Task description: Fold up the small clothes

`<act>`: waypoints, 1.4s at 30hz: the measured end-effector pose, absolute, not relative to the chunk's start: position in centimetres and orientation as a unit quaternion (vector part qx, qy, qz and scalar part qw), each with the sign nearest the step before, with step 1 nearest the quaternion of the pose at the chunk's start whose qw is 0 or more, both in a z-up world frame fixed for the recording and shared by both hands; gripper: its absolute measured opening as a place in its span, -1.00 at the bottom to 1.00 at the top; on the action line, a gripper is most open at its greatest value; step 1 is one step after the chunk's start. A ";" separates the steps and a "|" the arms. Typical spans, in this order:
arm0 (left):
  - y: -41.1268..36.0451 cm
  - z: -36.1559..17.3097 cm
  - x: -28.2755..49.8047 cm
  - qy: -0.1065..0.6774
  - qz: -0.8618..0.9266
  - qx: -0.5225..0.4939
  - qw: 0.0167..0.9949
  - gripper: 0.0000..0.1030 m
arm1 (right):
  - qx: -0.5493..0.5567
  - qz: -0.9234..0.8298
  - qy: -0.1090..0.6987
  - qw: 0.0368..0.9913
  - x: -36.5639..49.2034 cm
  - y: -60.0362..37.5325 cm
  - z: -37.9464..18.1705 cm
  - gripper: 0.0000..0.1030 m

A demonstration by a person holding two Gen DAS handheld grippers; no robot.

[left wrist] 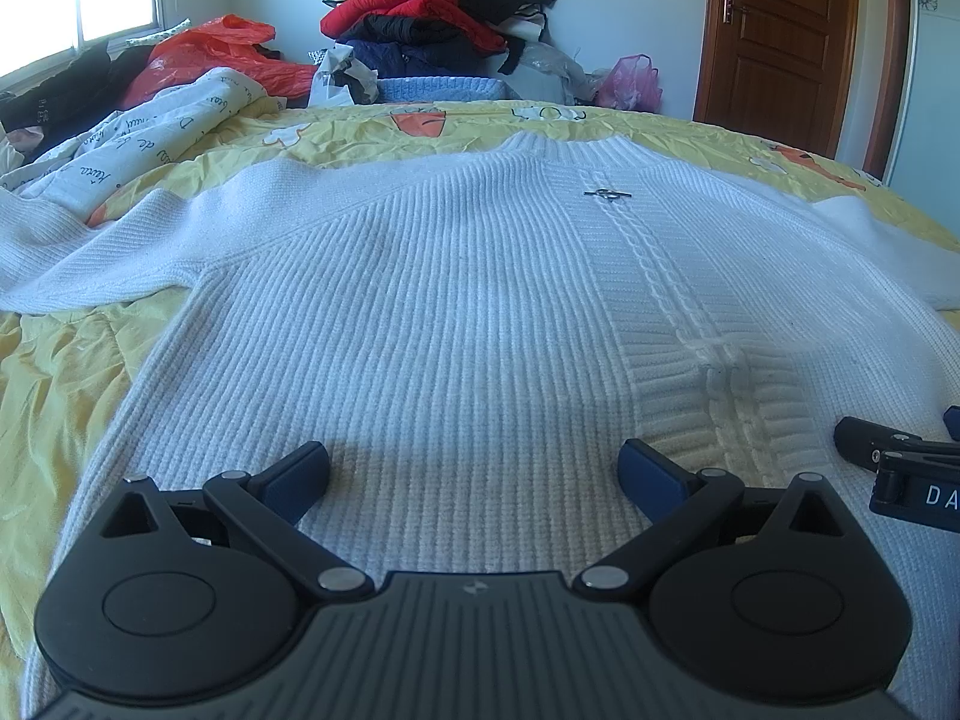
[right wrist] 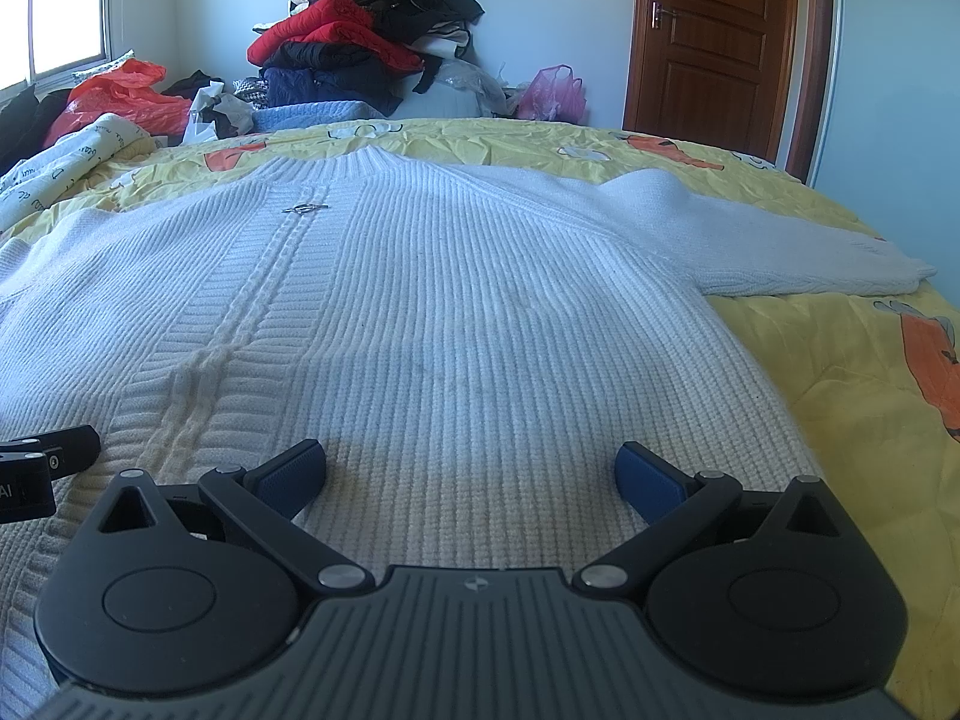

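A white ribbed knit sweater (left wrist: 456,300) lies flat, front up, on a yellow bedspread (left wrist: 48,384), collar far, sleeves spread to both sides. A small metal clasp (left wrist: 607,194) sits below the collar. My left gripper (left wrist: 474,471) is open and empty, low over the sweater's near hem on its left half. My right gripper (right wrist: 471,471) is open and empty over the hem's right half of the same sweater (right wrist: 456,300). The right gripper's side shows at the left wrist view's right edge (left wrist: 900,468).
A pile of red, black and navy clothes (left wrist: 432,12) stands against the far wall, with a red plastic bag (left wrist: 204,54) and a printed white quilt (left wrist: 150,132) at the far left. A brown door (right wrist: 720,30) is at the far right. The bed's right edge (right wrist: 900,300) is near the right sleeve.
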State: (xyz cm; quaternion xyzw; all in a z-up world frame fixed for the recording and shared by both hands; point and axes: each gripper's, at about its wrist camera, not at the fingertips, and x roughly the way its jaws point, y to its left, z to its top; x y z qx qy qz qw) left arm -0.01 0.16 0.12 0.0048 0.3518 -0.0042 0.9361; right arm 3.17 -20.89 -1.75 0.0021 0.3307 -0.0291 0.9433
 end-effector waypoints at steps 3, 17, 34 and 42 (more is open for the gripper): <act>0.2 0.1 0.0 0.352 -0.004 0.005 0.936 1.00 | 0.002 -0.029 0.331 0.943 3.2 -20.9 -1.7 1.00; 0.2 0.2 0.0 0.351 -0.003 0.007 0.936 1.00 | 0.002 -0.029 0.331 0.943 3.2 -20.9 -1.7 1.00; 0.5 0.6 1.9 0.359 -0.010 0.018 0.933 1.00 | -0.024 0.003 0.334 0.942 6.3 -21.6 -0.6 1.00; 0.4 0.2 2.0 0.350 -0.013 0.014 0.937 1.00 | -0.033 -0.001 0.268 0.963 10.5 -30.4 3.6 1.00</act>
